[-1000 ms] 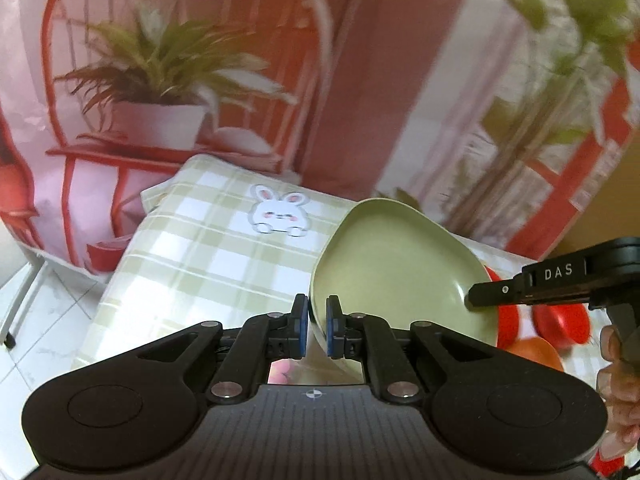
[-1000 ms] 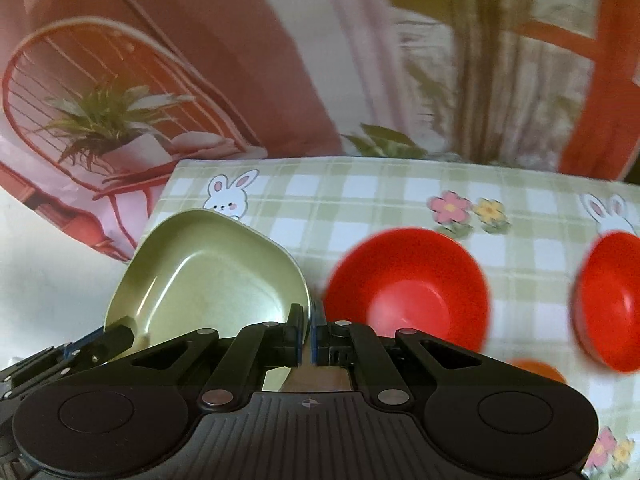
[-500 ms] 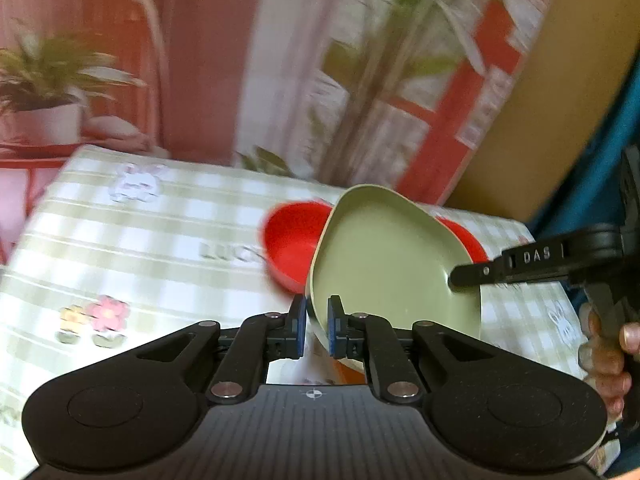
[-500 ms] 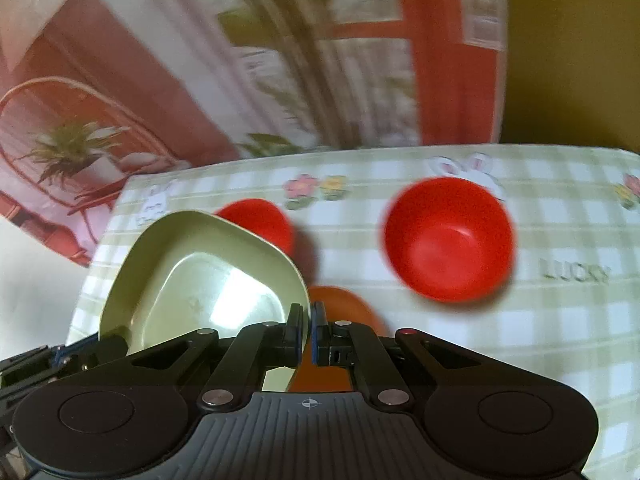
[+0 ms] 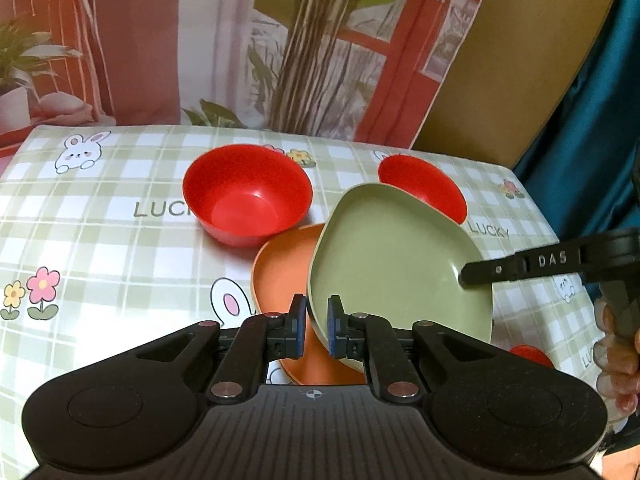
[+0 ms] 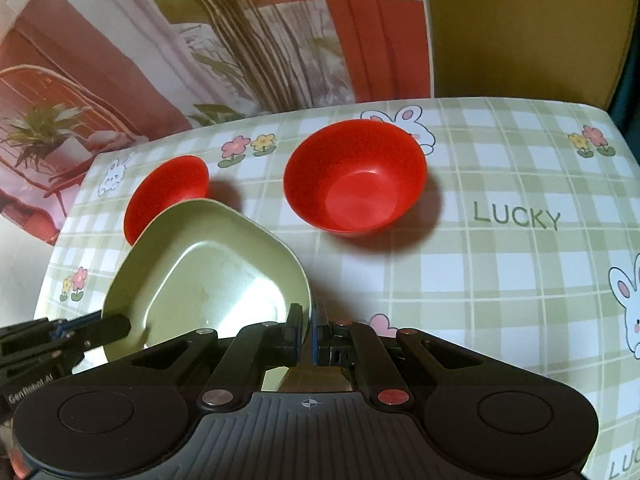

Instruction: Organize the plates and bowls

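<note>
A green plate (image 5: 396,256) is held tilted above the table by both grippers. My left gripper (image 5: 316,326) is shut on its near rim. My right gripper (image 6: 306,330) is shut on the opposite rim of the green plate (image 6: 208,276), and its finger shows in the left wrist view (image 5: 520,266). An orange plate (image 5: 284,272) lies on the table right under the green plate. A red bowl (image 5: 247,196) stands behind it to the left, and a second red bowl (image 5: 424,184) stands behind the green plate. Both bowls show in the right wrist view, one in the middle (image 6: 354,174) and one at left (image 6: 168,192).
The table (image 5: 100,220) has a green checked cloth with rabbits and "LUCKY" print. A small red object (image 5: 530,354) peeks out at the right under the green plate. A printed backdrop stands behind the table. The table's right edge (image 6: 616,132) is near a teal curtain.
Both grippers have carried the green plate from the table's left end rightward and lower. It now hangs over the orange plate, with both red bowls in view.
</note>
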`<state>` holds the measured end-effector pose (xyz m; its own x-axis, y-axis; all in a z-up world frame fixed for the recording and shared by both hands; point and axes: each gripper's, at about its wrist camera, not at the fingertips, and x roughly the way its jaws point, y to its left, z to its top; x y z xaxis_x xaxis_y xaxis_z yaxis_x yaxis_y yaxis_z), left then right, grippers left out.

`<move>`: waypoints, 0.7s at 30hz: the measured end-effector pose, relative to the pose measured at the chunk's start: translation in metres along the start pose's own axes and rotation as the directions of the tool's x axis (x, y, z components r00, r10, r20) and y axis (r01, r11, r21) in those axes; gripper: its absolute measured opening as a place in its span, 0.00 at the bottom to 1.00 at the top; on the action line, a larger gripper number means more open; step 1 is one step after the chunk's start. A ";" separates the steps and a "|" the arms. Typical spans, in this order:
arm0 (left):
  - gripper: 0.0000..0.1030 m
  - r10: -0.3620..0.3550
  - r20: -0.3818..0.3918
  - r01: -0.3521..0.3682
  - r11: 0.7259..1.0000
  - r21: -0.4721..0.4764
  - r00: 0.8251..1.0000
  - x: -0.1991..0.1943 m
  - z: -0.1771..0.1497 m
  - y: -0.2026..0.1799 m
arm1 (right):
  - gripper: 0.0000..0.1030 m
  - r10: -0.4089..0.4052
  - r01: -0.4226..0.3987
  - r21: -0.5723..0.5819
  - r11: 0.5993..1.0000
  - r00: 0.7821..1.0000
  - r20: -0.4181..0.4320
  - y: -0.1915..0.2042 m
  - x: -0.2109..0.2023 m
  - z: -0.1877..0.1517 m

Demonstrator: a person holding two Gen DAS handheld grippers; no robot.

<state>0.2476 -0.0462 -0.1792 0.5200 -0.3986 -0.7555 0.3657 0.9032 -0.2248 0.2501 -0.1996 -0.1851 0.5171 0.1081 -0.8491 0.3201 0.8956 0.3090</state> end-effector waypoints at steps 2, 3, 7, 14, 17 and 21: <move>0.11 0.016 -0.008 -0.016 1.000 0.001 1.000 0.004 0.000 0.001 | 0.04 0.007 -0.007 -0.008 1.000 1.000 -0.003 0.002 0.000 -0.002; 0.11 0.026 -0.011 -0.026 1.000 0.001 1.000 0.006 0.001 0.003 | 0.05 0.009 -0.010 -0.013 1.000 1.000 -0.005 0.005 0.001 -0.002; 0.11 0.041 -0.026 -0.041 0.999 0.000 0.999 0.015 0.010 0.010 | 0.07 0.020 -0.021 -0.023 1.000 0.999 -0.026 0.010 0.003 -0.007; 0.11 0.062 -0.051 -0.060 0.998 0.028 0.997 0.032 0.031 0.015 | 0.11 0.040 -0.041 -0.025 0.999 0.998 -0.057 0.018 0.006 -0.018; 0.11 0.077 -0.044 -0.075 0.996 0.053 0.996 0.037 0.038 0.014 | 0.12 0.045 -0.046 -0.020 0.999 0.997 -0.061 0.020 0.007 -0.019; 0.11 0.101 -0.033 -0.097 0.991 0.088 0.994 0.041 0.042 0.011 | 0.12 0.051 -0.052 -0.014 0.999 0.996 -0.072 0.023 0.010 -0.022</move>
<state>0.3057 -0.0597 -0.1867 0.5287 -0.3003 -0.7939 0.3800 0.9201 -0.0950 0.2451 -0.1686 -0.1964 0.4739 0.1841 -0.8611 0.2819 0.8947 0.3465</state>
